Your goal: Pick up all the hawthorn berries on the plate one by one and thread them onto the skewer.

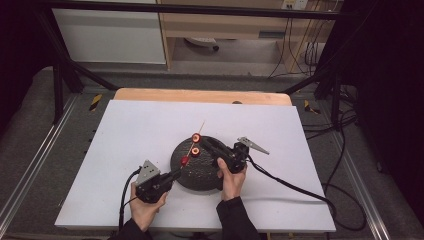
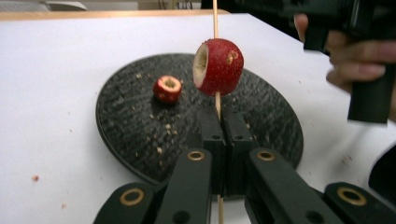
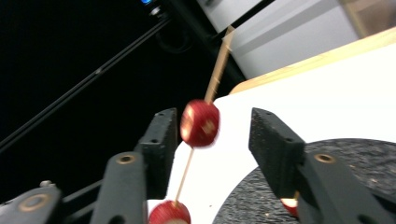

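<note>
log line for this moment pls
left tongs: shut on skewer | right tongs: open around upper fruit | one fruit on black plate

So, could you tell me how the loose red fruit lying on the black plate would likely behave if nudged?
The loose fruit looks rounded, so it would probably roll across the plate. Its cored, crumbling top suggests soft, easily bruised flesh. It seems small and light.

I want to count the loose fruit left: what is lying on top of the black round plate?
On the black plate, one red cored fruit lies loose amid crumbs. The left gripper, shut on the skewer, hides the plate's near middle. A red bit shows behind the right gripper; unclear.
</note>
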{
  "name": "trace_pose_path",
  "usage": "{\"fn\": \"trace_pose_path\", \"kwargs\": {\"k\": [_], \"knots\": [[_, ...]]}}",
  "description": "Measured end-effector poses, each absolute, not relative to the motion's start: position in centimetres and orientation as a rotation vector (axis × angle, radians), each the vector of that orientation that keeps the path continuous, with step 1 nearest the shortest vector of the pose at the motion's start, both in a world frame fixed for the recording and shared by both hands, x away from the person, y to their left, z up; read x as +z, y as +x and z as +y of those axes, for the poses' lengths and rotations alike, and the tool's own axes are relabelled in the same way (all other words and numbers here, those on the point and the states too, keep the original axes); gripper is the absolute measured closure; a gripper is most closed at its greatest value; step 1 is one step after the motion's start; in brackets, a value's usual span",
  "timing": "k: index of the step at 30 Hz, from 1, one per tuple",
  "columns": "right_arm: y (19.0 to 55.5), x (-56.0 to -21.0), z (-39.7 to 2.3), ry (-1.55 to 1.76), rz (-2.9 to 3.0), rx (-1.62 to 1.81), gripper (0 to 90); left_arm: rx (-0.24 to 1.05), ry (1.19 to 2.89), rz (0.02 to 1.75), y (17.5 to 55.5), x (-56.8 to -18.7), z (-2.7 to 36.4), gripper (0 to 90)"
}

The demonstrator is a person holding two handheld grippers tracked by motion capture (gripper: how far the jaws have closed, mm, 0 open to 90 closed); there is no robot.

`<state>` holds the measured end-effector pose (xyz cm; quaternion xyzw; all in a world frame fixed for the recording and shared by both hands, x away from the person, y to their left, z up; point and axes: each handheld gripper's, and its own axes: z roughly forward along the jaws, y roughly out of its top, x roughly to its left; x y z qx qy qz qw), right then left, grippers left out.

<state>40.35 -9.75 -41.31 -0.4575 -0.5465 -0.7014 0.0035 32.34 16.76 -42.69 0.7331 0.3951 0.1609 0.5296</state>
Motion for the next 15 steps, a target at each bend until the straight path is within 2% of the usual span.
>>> {"fn": "trace_pose_path", "kwargs": {"k": [4, 10, 15], "knots": [[40.53, -41.28, -9.93, -1.399, -1.762, -2.166, 49.8, 0.364, 1.768, 0.910, 31.93, -42.71, 16.48, 88.4], [40.41, -41.43, -9.94, -1.346, -1.774, -2.129, 68.4, 0.354, 1.778, 0.888, 31.66, -42.65, 16.00, 88.4], [40.29, -41.39, -9.94, -1.319, -1.744, -2.119, 71.8, 0.360, 1.776, 0.896, 32.00, -42.70, 15.94, 88.4]]}}
